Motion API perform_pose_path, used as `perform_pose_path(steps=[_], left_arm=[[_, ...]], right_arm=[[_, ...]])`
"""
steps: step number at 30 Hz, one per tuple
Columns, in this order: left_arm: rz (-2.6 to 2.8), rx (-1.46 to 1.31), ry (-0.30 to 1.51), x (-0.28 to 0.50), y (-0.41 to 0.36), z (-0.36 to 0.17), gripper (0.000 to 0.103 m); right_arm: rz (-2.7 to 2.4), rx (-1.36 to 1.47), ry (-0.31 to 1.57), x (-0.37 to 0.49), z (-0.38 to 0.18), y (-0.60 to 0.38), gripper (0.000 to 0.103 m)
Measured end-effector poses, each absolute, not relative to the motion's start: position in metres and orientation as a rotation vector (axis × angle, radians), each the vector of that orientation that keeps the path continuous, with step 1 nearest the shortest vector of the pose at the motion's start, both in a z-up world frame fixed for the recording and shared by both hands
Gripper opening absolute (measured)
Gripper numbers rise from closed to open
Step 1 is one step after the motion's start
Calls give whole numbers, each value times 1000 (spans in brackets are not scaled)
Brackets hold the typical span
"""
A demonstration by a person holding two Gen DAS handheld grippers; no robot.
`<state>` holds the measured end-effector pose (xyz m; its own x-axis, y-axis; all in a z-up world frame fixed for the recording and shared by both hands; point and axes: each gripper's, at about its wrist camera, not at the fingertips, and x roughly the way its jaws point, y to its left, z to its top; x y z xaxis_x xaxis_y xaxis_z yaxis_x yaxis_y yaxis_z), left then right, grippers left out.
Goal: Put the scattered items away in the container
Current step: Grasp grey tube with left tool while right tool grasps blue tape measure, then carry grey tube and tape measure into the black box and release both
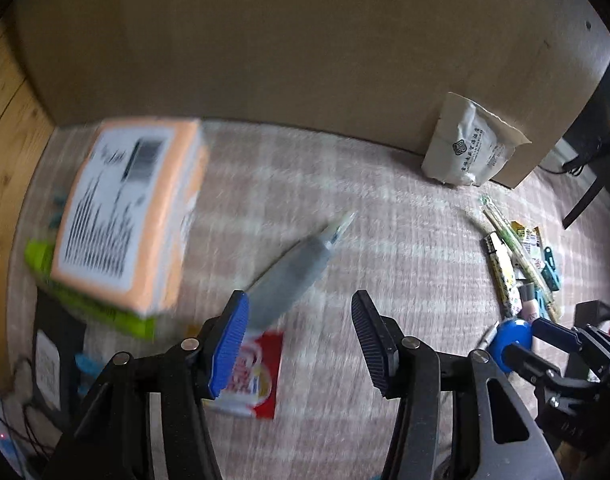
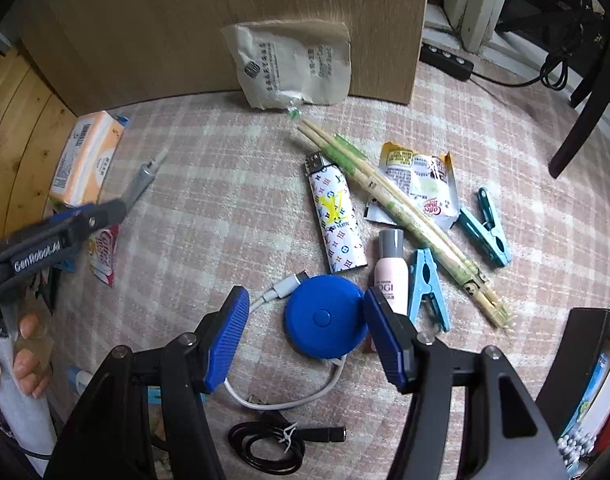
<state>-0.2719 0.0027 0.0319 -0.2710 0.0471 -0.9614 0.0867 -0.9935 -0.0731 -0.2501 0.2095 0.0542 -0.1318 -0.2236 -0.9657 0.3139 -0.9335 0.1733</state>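
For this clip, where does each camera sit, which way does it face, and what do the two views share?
Left wrist: on the left gripper, facing steeply down at the grey pen and orange pack; the right gripper shows too.
Right wrist: on the right gripper, facing down at the blue disc; the left gripper and fingers show.
Shared: pen, pack, disc, lighter, white bag.

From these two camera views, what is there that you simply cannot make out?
- Print on the orange box: motion blur, left wrist view.
- Grey pen: its lower end is hidden behind the left gripper.
- Pink bottle: label partly covered by the right gripper.
- Black box: cut off by the edge, right wrist view.
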Motion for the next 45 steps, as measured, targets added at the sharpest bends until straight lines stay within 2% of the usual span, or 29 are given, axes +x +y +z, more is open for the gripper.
perform_pose_path(steps=[5,8,18,20,23,27,42,45], left_arm=[[-2482,1904,77,-293,12,24,50],[-2474,1923,53,-304,13,15,48],[-2480,1960,2,-344,25,6,48],[-2490,1963,-34,-352,37,5,46],[-2497,1970,-45,-359,51,7,36],[-2496,1964,-60,-358,59,7,19],[-2512,1920,69,-308,8,25,17],[-2538,1900,84,-294,17,36,16]], right_arm=[[-2094,1832,99,-253,46,210,57],[-2089,1852,148,-252,41,207,50],[-2069,1863,258,-248,37,199,50],[-2074,1857,289,-248,38,197,50],[-2073,1849,319,-248,38,195,49],[-2064,1853,290,-249,40,197,49],[-2067,1817,126,-253,63,215,49],[-2081,1798,113,-253,73,219,49]])
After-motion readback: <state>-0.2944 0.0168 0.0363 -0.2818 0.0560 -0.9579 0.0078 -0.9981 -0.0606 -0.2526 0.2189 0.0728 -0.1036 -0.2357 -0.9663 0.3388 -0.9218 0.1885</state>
